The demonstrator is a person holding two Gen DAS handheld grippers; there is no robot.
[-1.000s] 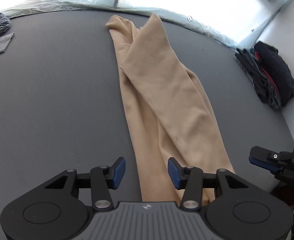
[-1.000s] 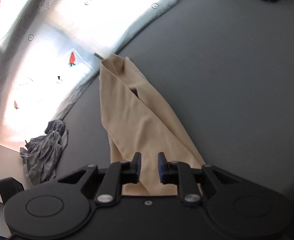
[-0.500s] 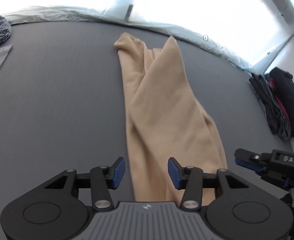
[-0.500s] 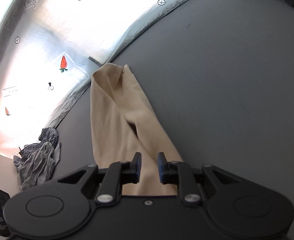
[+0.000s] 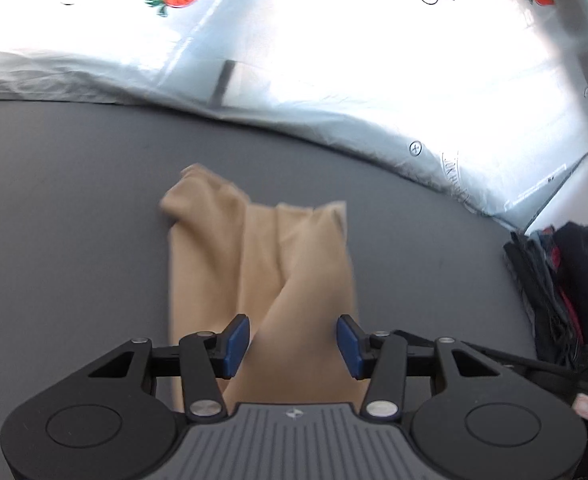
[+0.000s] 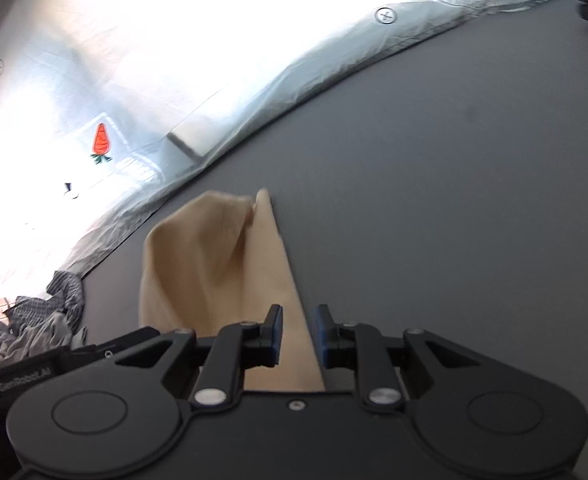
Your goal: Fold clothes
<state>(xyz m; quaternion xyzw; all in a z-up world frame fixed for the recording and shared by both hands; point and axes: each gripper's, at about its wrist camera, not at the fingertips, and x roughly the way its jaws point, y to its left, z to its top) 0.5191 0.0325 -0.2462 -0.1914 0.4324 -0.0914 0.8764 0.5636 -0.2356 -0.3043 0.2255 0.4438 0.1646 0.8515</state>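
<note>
Tan garment point(image 5: 262, 264) laid lengthwise on grey table point(image 5: 74, 208).
Left tool point(image 5: 293, 340) held spread over the cloth's near end; right tool point(image 6: 297, 334) narrowly parted, nothing pinched.

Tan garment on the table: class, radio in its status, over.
Both claws, left and right, apart, gripping nothing. Tan garment lies long, not folded. Dark clothes pile off to one side.

The left claw point(image 5: 293, 343) points steeply down at the worktop point(image 5: 74, 208), its blue pads point(image 5: 236, 340) well apart. The right claw point(image 6: 297, 334) tilts down likewise, pads closer, a narrow gap between.
</note>
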